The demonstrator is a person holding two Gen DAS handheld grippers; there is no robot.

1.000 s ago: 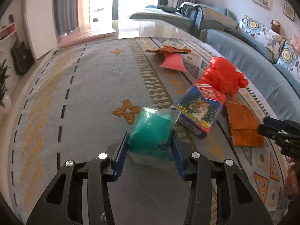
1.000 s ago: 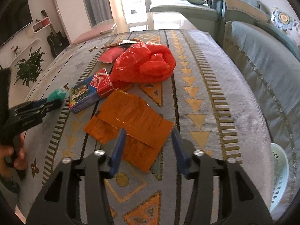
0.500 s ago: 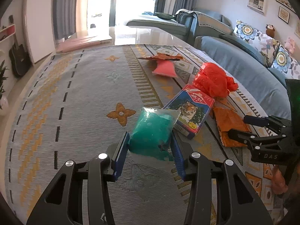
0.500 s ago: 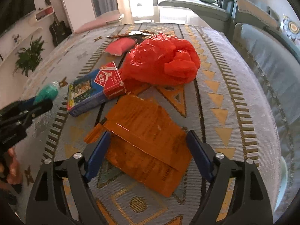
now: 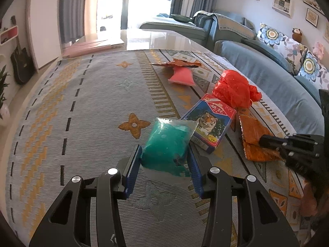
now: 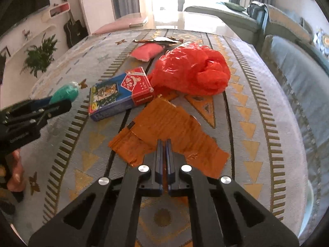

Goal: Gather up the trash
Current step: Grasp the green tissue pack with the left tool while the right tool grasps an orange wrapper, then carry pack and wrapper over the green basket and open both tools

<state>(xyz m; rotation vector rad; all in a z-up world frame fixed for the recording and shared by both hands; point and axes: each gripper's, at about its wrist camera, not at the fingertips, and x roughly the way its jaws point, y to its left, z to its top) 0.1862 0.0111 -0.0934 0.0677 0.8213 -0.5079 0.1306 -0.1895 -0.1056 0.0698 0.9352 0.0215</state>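
Over on the left side of the rug (image 5: 82, 107), the left gripper (image 5: 164, 160) has its blue pads squeezing a clear packet of green stuff (image 5: 167, 144) from both sides, jaws partway apart with the packet filling the gap. That grip looks solid, so the best thing for it is probably to hold steady and not squash harder, since a soft packet like that could slip or pop.

Next along sits the blue tiger box (image 6: 121, 93), lying flat just beside the packet, with the crumpled red plastic bag (image 6: 191, 70) touching its far corner. Further back there's a pink packet (image 6: 147, 52) under a torn foil wrapper (image 6: 158, 40). None of those are held.

Then the orange wrapper (image 6: 164, 131), lying flat and wrinkled on the rug near the sofa (image 5: 267, 82). The right gripper (image 6: 163, 144) is down on its near edge with the jaws pressed together. A sliver of orange shows in the slot between the pads, so it looks like a pinch on a fold of the wrapper, though it's thin and hard to be sure.

Tip for this step: lift slowly and straight up, watching whether the whole sheet comes away. If only a corner is caught, flimsy foil like this will likely slide out, so a re-pinch deeper in would be safer. A white basket (image 6: 308, 197) peeks out at the right edge, probably the drop spot.
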